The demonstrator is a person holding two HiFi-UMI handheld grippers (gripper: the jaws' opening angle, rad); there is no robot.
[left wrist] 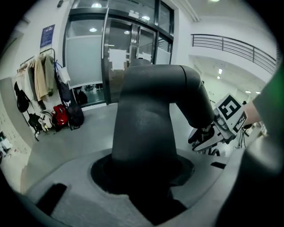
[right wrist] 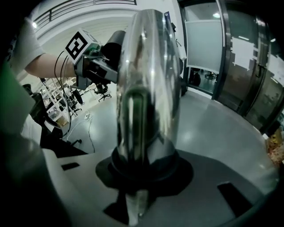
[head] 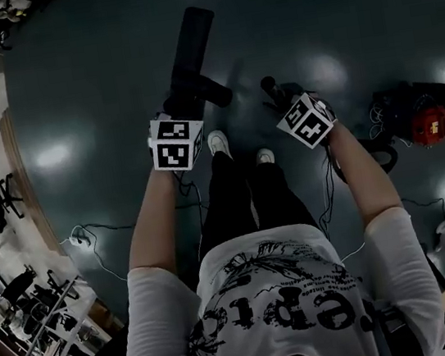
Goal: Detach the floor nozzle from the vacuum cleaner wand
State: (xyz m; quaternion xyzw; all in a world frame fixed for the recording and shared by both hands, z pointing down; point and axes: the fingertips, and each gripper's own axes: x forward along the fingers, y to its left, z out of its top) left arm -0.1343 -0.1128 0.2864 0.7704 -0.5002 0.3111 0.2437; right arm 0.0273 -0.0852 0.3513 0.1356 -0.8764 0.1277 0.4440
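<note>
floor nozzle (head: 191, 49) long axis pointing away, left claw (head: 181, 109) gripping its neck (left wrist: 146, 128), right claw (head: 290, 101) gripping wand (right wrist: 148, 80)

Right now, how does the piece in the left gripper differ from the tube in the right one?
The nozzle neck is matte black; the wand is shiny metal. The nozzle neck bends in an elbow; the wand runs straight. Both are clamped: one in the left gripper, one in the right gripper.
</note>
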